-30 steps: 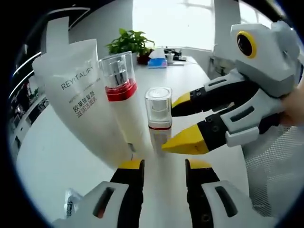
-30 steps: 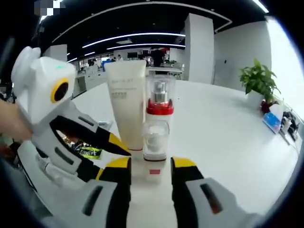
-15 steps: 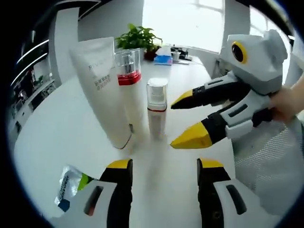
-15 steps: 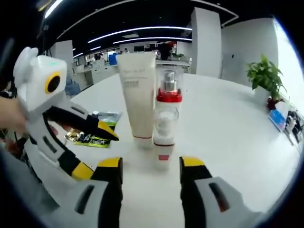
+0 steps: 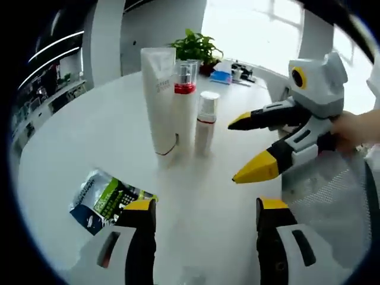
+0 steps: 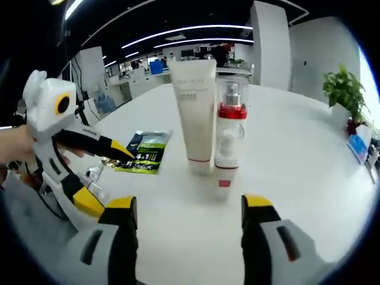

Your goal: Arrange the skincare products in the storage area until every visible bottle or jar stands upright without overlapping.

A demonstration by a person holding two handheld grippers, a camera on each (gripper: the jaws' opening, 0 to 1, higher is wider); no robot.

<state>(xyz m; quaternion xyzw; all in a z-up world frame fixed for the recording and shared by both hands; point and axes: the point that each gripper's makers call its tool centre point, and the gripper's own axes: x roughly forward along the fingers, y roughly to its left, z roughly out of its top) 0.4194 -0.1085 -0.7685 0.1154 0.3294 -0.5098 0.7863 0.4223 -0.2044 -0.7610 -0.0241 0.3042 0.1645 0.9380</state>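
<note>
White tabletop (image 5: 77, 148) in open office: we have backed both tongs off since 1 s ago, left gripper (image 5: 205, 215) and right gripper (image 6: 187, 211) jaws apart, empty. White squeeze tube (image 5: 159, 101), red-collared pump bottle (image 5: 185, 104), small clear-capped bottle (image 5: 205, 122) upright, side by side at centre; arrangement looks done.

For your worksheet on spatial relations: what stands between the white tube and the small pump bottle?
In the left gripper view, the red-collared bottle stands between tube and pump bottle.

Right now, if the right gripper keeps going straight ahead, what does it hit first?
Probably the small clear-capped bottle, standing nearest between the right gripper fingers' line; the red-collared pump bottle stands right behind it. Depth is uncertain.
</note>
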